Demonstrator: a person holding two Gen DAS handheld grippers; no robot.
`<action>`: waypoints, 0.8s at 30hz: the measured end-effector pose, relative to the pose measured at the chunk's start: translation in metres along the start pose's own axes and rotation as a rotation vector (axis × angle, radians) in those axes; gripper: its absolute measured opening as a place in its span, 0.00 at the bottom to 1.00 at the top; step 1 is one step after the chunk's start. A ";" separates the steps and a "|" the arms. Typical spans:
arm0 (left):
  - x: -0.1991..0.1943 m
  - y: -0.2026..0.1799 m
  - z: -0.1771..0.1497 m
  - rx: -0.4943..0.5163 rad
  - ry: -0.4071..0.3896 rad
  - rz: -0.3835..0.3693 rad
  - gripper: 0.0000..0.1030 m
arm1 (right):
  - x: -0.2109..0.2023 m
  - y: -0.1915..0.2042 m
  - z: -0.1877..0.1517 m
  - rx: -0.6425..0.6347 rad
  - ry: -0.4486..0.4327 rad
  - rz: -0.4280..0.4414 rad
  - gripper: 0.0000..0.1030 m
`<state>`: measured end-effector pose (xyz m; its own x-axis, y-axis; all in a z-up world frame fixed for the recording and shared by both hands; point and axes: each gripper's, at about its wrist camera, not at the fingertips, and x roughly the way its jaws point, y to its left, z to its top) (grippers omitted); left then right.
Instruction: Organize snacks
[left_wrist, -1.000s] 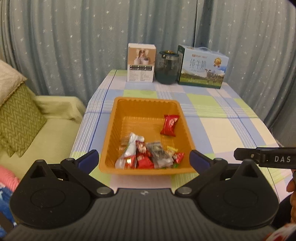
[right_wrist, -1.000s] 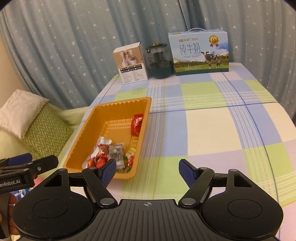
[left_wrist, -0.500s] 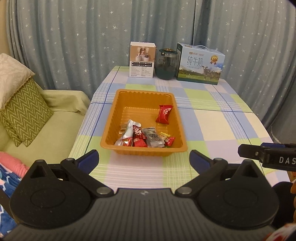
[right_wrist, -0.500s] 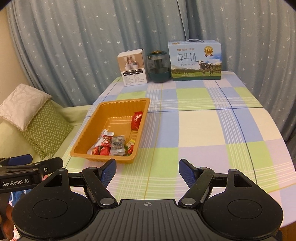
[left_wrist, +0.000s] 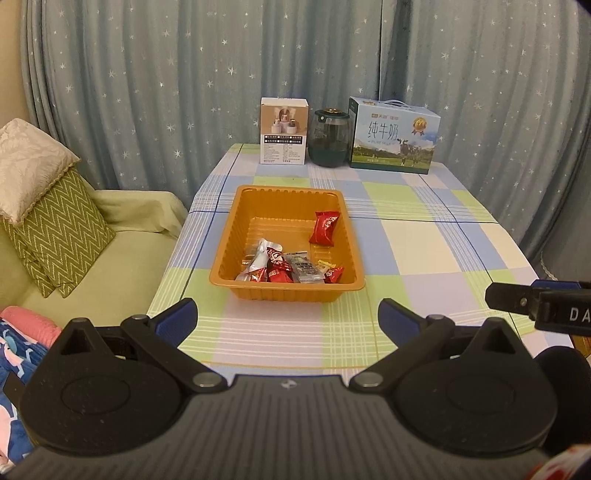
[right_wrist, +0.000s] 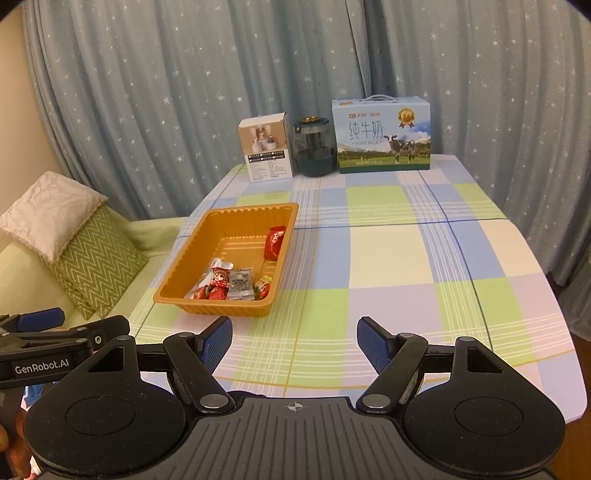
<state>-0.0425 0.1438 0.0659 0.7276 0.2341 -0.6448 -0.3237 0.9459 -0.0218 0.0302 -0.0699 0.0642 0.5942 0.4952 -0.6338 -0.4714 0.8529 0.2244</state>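
Observation:
An orange tray (left_wrist: 236, 221) (right_wrist: 184, 275) sits on the left side of the checked table (left_wrist: 424, 251) (right_wrist: 406, 258). A pile of wrapped snacks (left_wrist: 288, 267) (right_wrist: 229, 282) lies at its near end, and one red packet (left_wrist: 325, 228) (right_wrist: 275, 242) lies apart toward the far right. My left gripper (left_wrist: 287, 319) is open and empty, held back from the table's near edge, well short of the tray. My right gripper (right_wrist: 294, 339) is open and empty, over the near edge to the right of the tray.
A white box (left_wrist: 283, 136) (right_wrist: 266, 152), a dark jar (left_wrist: 330, 138) (right_wrist: 314, 146) and a milk carton (left_wrist: 393, 141) (right_wrist: 382, 134) stand at the table's far edge before a starred curtain. A sofa with cushions (left_wrist: 55, 221) (right_wrist: 74, 240) lies left.
Both grippers have pulled back and up from the tray, which now looks smaller and farther. Both stay open and empty. The snacks have not moved.

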 end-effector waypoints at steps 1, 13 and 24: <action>-0.002 0.000 -0.001 0.000 -0.004 0.000 1.00 | -0.003 0.000 -0.001 -0.001 -0.003 0.001 0.72; -0.018 -0.003 -0.005 0.002 -0.028 0.006 1.00 | -0.020 0.002 -0.009 -0.004 -0.023 -0.002 0.72; -0.018 -0.006 -0.007 0.007 -0.030 0.000 1.00 | -0.023 -0.002 -0.012 0.005 -0.027 -0.011 0.72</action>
<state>-0.0582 0.1322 0.0726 0.7454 0.2410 -0.6216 -0.3200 0.9473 -0.0164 0.0095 -0.0855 0.0697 0.6169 0.4897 -0.6161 -0.4613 0.8593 0.2211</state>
